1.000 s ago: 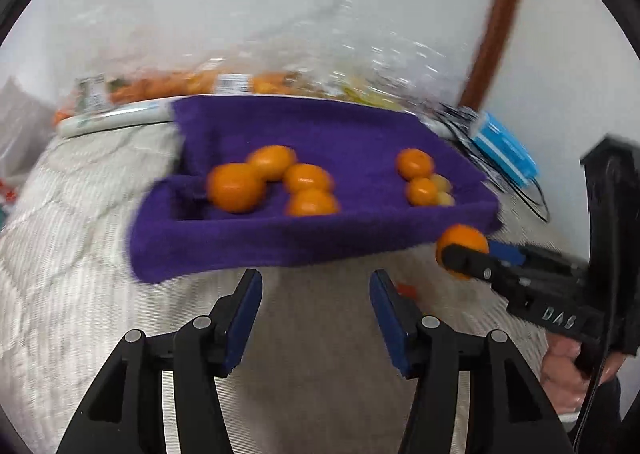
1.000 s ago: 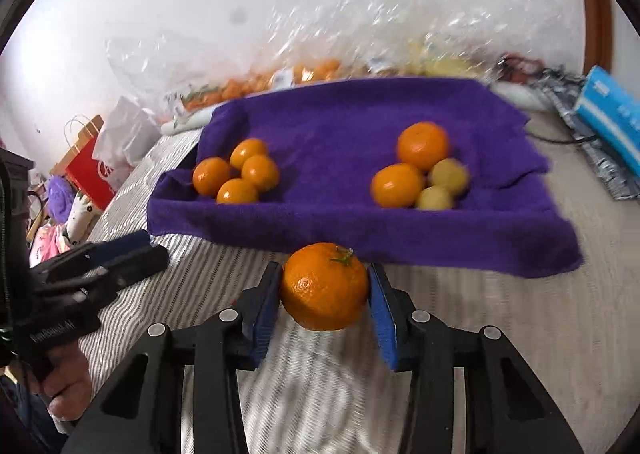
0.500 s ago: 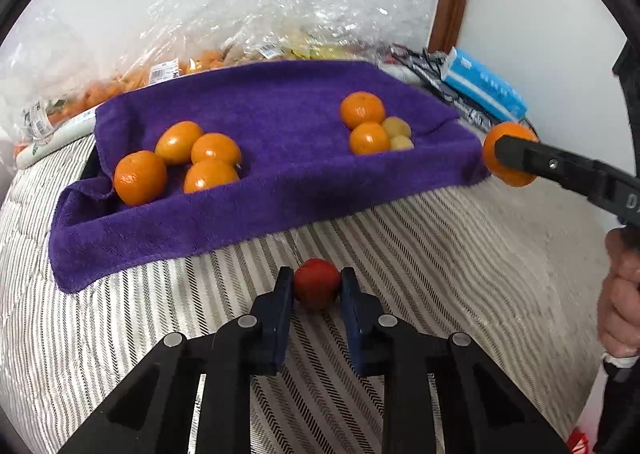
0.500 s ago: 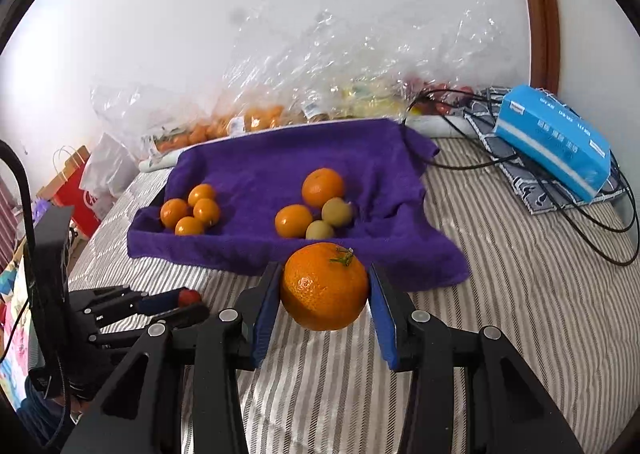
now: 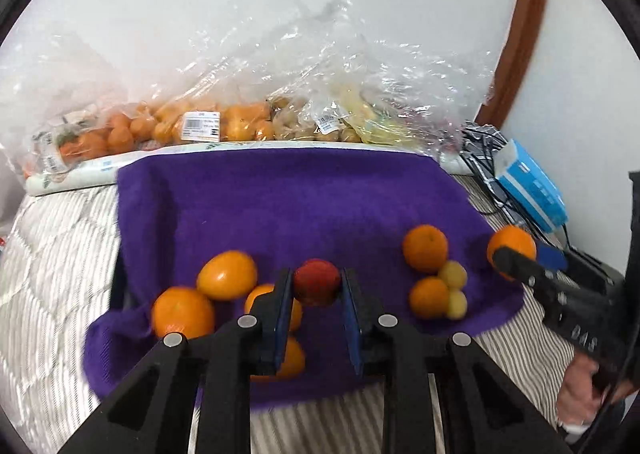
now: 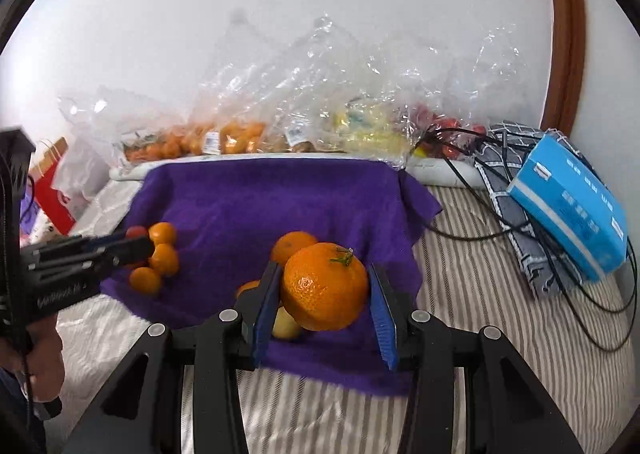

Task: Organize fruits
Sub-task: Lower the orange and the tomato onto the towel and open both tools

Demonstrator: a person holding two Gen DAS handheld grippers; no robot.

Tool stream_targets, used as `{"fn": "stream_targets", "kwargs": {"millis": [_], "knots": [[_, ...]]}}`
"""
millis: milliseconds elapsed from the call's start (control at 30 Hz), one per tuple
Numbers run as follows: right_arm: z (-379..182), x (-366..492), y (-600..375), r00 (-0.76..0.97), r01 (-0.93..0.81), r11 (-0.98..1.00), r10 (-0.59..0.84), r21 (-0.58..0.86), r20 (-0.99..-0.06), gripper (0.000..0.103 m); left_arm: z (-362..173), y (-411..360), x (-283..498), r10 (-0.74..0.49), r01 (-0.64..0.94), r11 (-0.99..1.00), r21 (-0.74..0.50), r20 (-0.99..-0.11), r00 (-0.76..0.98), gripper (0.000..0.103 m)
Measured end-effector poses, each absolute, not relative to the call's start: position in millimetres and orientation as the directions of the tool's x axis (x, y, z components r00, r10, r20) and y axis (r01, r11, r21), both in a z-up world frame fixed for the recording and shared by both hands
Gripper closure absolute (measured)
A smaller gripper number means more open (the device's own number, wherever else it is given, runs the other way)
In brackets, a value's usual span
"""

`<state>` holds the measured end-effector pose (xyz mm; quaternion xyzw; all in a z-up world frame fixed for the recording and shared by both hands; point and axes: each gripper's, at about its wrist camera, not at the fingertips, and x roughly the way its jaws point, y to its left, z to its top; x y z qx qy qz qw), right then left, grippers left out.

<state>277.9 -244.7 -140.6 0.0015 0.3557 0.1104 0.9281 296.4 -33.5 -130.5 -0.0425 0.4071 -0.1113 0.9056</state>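
A purple towel lies spread on the striped bed. My left gripper is shut on a small red fruit, held above the towel's front between two fruit groups. Several oranges lie at its left; two oranges and two small yellow fruits lie at its right. My right gripper is shut on a large orange with a stem, over the towel's front right. In the left wrist view it shows at the right edge with that orange.
Clear plastic bags of fruit line the wall behind the towel. A blue box and black cables lie on the bed at the right. A red paper bag stands at the left. A hand holds the right gripper's handle.
My left gripper closed on the small red fruit on the bed and carried it over the towel. My right gripper carried its orange forward over the towel's front right.
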Motion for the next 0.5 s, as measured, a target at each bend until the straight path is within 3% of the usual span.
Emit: {"fn": "stream_targets", "kwargs": {"millis": [500], "knots": [[-166,293,-241,0.718,-0.194,0.98,0.168,0.038,-0.676,0.06,-154,-57,326,-0.236,0.178,0.971,-0.16,-0.757,0.609,0.08]]}}
